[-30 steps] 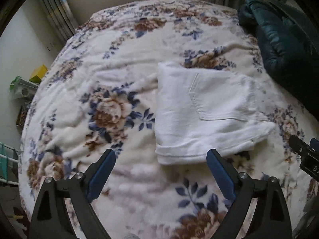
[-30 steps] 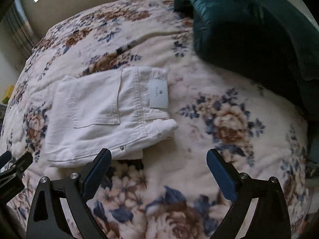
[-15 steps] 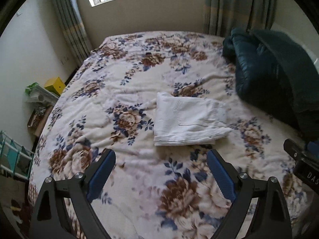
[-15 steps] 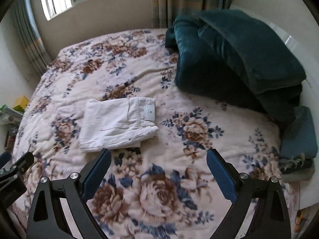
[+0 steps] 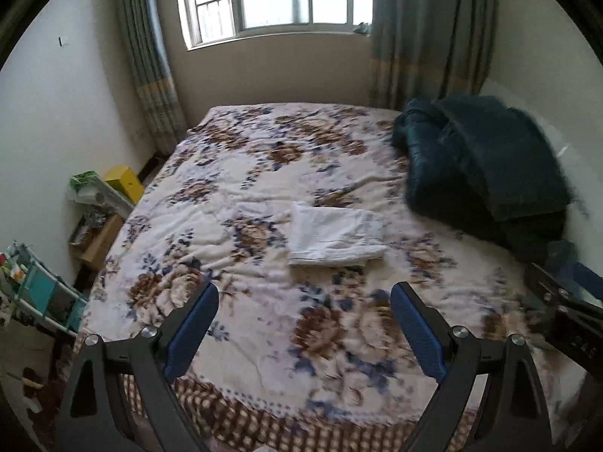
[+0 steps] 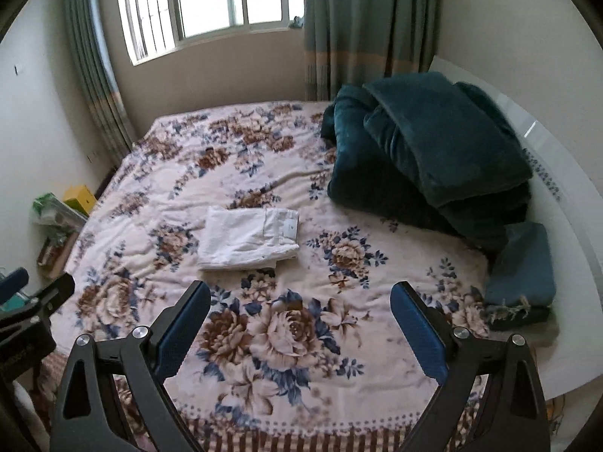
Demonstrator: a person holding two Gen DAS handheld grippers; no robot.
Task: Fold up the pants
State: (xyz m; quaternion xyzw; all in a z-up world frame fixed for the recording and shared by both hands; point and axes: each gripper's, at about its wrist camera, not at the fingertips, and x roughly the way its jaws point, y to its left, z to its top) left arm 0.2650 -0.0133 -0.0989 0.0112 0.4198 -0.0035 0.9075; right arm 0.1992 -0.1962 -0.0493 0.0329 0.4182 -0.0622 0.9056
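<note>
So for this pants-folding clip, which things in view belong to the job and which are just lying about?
Part of the job:
- white pants, folded on the floral blanket
- left gripper, open, holding nothing
- right gripper, open, holding nothing

Just lying about:
- dark teal bedding pile
- teal cushion
- yellow box beside the bed
- shelf rack on the floor

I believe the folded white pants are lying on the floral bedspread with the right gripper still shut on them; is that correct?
Not quite. The folded white pants do lie on the floral bedspread, but the right gripper is open and well clear of them, holding nothing, as the right wrist view shows.
</note>
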